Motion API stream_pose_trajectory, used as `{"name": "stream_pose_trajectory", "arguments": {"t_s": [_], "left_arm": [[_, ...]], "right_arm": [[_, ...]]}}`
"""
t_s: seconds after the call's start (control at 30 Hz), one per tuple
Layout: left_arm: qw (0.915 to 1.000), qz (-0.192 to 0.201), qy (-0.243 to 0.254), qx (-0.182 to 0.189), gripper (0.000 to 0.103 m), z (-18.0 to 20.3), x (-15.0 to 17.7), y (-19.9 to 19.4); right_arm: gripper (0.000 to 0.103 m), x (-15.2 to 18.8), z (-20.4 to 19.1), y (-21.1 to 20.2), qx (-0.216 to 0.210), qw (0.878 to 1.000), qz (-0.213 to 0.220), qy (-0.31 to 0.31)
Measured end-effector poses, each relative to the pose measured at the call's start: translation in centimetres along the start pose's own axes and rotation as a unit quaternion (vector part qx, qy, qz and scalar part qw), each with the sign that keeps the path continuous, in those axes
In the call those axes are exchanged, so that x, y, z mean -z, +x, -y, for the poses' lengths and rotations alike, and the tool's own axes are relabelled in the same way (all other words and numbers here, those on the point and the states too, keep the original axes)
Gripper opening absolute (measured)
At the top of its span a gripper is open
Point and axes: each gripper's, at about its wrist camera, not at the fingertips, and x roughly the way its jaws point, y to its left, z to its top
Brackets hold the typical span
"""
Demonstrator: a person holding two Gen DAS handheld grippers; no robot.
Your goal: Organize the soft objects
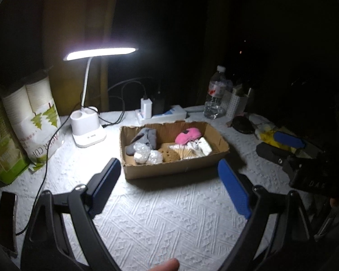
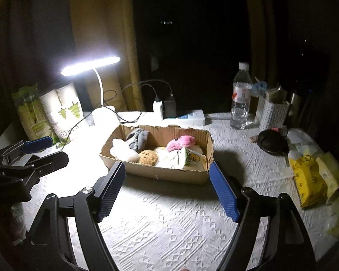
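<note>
Before cardboard box (image 1: 176,167), left claw (image 1: 169,187), right claw (image 2: 167,190), both spread wide, empty

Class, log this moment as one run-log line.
left gripper: open, empty | right gripper: open, empty | cardboard box: holds pink plush, brown sponge, grey sock

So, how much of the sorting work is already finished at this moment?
Mostly done, it seems. The cardboard box already holds the pink plush, grey sock, brown sponge and bubble wrap. Nothing is in hand: the left gripper and right gripper are both open and empty. Left over, perhaps, is the yellow tissue pack on the tablecloth.
</note>
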Motion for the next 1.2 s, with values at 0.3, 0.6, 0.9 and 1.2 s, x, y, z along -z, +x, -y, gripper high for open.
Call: {"name": "stream_pose_trajectory", "arguments": {"t_s": [0.3,0.6,0.9,1.2], "left_arm": [[0.9995,0.033,0.005,-0.002,0.089,0.2,-0.2,-3.5],[0.9979,0.056,0.025,-0.024,0.09,0.9,-1.7,-7.1],[0.9936,0.097,0.046,-0.037,0.09,1.9,-2.3,-10.2],[0.9932,0.099,0.048,-0.039,0.09,2.1,-2.6,-10.1]], "right_arm": [[0.08,-0.3,-1.8,-3.8,0.001,0.999,0.033,-0.014],[0.08,-1.1,-3.2,-7.9,0.015,0.997,0.068,-0.022],[0.08,-1.8,-3.1,-10.5,0.031,0.995,0.09,-0.025],[0.08,-1.8,-3.4,-10.4,0.028,0.995,0.09,-0.034]]}}
